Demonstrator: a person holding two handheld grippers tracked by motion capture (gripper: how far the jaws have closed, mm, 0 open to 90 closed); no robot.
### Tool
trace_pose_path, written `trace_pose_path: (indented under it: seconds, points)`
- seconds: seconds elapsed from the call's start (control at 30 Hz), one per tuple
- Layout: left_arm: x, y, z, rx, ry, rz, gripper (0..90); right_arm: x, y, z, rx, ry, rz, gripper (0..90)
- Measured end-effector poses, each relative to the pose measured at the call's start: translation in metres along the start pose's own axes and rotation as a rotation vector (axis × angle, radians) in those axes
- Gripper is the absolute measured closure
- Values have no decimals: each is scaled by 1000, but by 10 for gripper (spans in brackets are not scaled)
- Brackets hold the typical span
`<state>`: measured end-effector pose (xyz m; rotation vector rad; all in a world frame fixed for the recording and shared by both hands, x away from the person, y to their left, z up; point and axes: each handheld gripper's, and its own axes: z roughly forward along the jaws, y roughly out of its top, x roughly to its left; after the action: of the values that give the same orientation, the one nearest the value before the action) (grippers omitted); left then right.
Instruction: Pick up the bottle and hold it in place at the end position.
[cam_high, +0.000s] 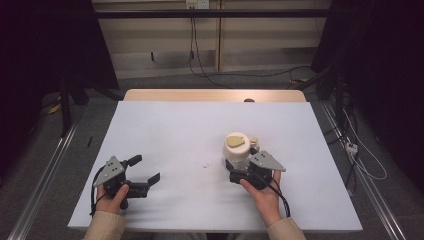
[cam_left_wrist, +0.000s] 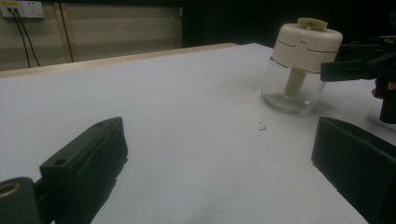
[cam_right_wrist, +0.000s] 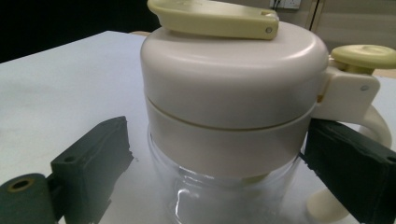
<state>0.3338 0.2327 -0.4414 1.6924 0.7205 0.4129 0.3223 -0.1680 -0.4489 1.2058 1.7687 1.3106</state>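
though unclamped — right claw (cam_right_wrist: 212, 158) around jar (cam_right_wrist: 233, 107)

A white sheet (cam_high: 175, 135) covered my wooden table (cam_high: 200, 95). Cables (cam_high: 197, 55) hung from a wall socket (cam_high: 196, 4) behind it.

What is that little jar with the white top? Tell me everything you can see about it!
The jar stands upright on the white table, to the person's right. Its bottom is clear glass, and looks empty apart from a cream stalk hanging down inside. The big rounded lid is cream plastic, with a pale yellow flap on top and a curved handle at one side. The right tongs reach around it, one black jaw at each side, one close by the handle; whether they squeeze it cannot be told.
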Motion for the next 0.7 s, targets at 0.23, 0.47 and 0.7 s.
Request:
trace_pose_path:
  seconds: [0.23,0.47,0.7]
  points:
    - [0,0,1,7,-5,12,29,0,-1,8,5,-32,9,74]
    - [0,0,1,8,-4,7,30,0,-1,16,15,-37,35,57]
    - [0,0,2,8,-5,16,30,1,-1,21,17,-47,25,48]
